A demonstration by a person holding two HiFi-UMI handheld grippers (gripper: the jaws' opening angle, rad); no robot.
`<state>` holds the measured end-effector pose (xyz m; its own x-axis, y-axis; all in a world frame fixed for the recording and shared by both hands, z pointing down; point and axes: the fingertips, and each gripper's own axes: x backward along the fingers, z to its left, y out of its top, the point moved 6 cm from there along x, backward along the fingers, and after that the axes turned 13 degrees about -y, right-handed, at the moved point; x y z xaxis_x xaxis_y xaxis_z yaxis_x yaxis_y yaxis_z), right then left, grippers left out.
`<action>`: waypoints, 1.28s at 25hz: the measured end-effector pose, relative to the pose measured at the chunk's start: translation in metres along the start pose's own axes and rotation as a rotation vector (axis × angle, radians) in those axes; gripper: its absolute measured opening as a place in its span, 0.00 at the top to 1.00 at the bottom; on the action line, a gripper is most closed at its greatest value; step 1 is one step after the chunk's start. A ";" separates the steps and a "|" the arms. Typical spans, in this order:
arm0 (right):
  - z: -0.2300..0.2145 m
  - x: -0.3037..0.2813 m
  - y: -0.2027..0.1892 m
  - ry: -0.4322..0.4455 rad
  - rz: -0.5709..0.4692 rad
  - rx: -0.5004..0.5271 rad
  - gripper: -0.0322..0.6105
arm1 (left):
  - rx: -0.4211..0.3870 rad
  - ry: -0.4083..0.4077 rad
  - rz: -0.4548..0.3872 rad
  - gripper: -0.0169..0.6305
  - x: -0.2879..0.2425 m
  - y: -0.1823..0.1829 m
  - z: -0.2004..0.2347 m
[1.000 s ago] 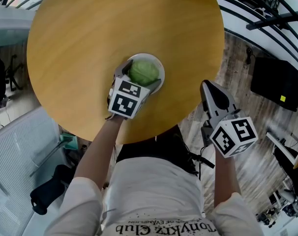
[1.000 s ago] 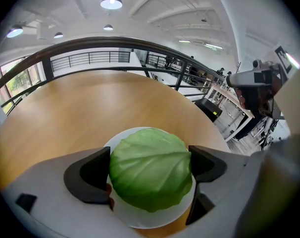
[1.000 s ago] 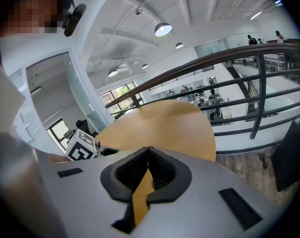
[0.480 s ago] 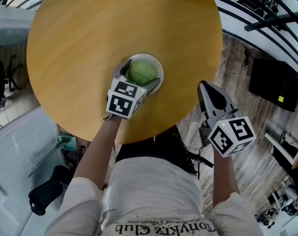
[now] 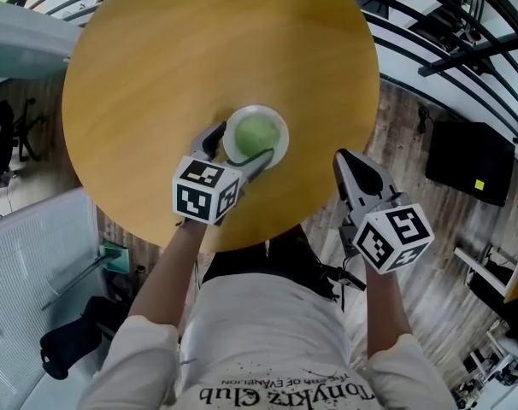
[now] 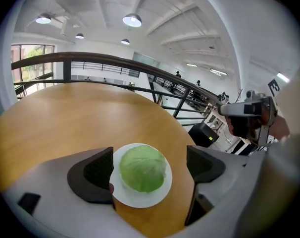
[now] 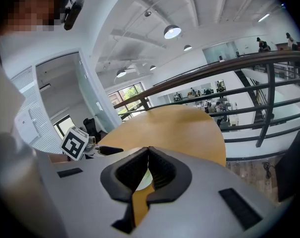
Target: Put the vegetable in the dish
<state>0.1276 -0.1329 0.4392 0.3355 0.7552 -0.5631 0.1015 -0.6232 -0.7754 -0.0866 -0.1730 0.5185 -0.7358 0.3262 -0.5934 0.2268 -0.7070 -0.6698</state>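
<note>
Cabbage (image 5: 256, 134) settled in the white dish (image 5: 281, 146), dead ahead between the wide-spread jaws of the left tool (image 6: 150, 165), untouched. Right tool (image 7: 149, 170) closed, empty, farther off beyond the surface (image 5: 199, 49) edge. Calls for straight withdrawal.

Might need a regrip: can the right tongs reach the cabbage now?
Probably yes: bare table lies between, though the open left tongs flank the dish and right tongs are shut.

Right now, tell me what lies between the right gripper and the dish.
Only bare wooden table. The head view shows nothing else between the right gripper and the dish holding the cabbage.
</note>
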 end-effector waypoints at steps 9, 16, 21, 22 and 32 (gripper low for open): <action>0.034 0.036 0.010 -0.005 -0.045 0.061 0.91 | 0.016 0.045 -0.152 0.78 0.076 0.012 -0.042; 0.054 0.066 0.025 -0.025 -0.087 0.130 0.91 | -0.028 0.086 -0.179 0.92 0.118 0.007 -0.080; 0.055 0.087 0.036 -0.064 -0.136 0.131 0.91 | -0.026 0.098 -0.209 0.92 0.138 0.009 -0.099; 0.057 0.090 0.039 -0.062 -0.145 0.132 0.91 | -0.033 0.110 -0.212 0.92 0.142 0.010 -0.100; 0.066 0.096 0.049 -0.041 -0.153 0.150 0.91 | -0.040 0.153 -0.260 0.92 0.159 0.013 -0.103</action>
<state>0.1027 -0.0777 0.3283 0.2883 0.8481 -0.4446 0.0067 -0.4661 -0.8847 -0.1349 -0.0657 0.3697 -0.6682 0.5860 -0.4584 0.0709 -0.5631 -0.8233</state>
